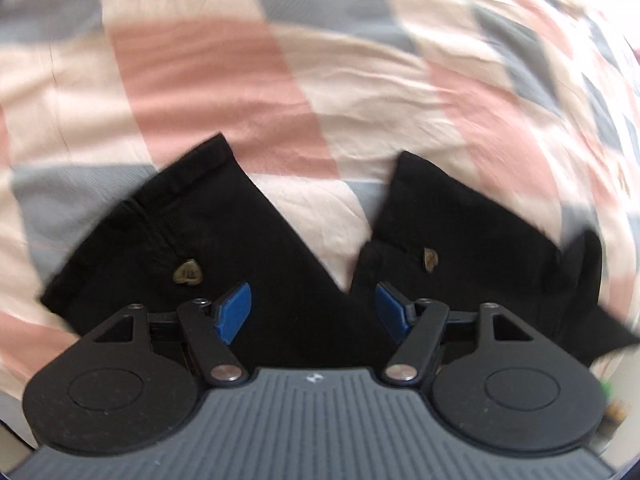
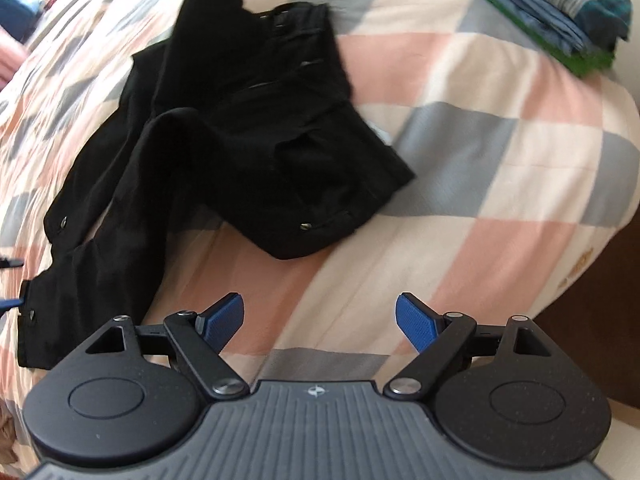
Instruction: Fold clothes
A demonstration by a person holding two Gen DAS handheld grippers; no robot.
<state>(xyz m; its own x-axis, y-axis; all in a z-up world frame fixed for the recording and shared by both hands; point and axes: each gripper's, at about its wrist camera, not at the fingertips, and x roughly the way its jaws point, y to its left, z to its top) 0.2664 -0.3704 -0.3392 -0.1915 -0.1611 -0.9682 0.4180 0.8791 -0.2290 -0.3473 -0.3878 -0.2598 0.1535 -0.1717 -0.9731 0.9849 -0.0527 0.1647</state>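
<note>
Reaching for the black trousers (image 2: 224,128) is the step we judge ourselves to be in: they lie crumpled on the checked bedspread (image 2: 480,128), nothing folded yet. In the right wrist view the waist end with its belt loops sits toward twelve o'clock, a pocket flap with a stud near the middle, and the legs trail toward eight o'clock. Our right gripper (image 2: 320,322) hangs over bare bedspread, well apart from the cloth, its jaws wide apart with nothing between them. Our left gripper (image 1: 314,312) hovers over the two leg ends (image 1: 168,240), which fan out toward ten and two o'clock; its jaws stand apart too, black cloth showing behind them, no pad pressing on it. Next, we think, the left should close on a hem while the right travels toward ten o'clock to reach the trousers. A folded stack (image 2: 560,12) rests at one o'clock.
</note>
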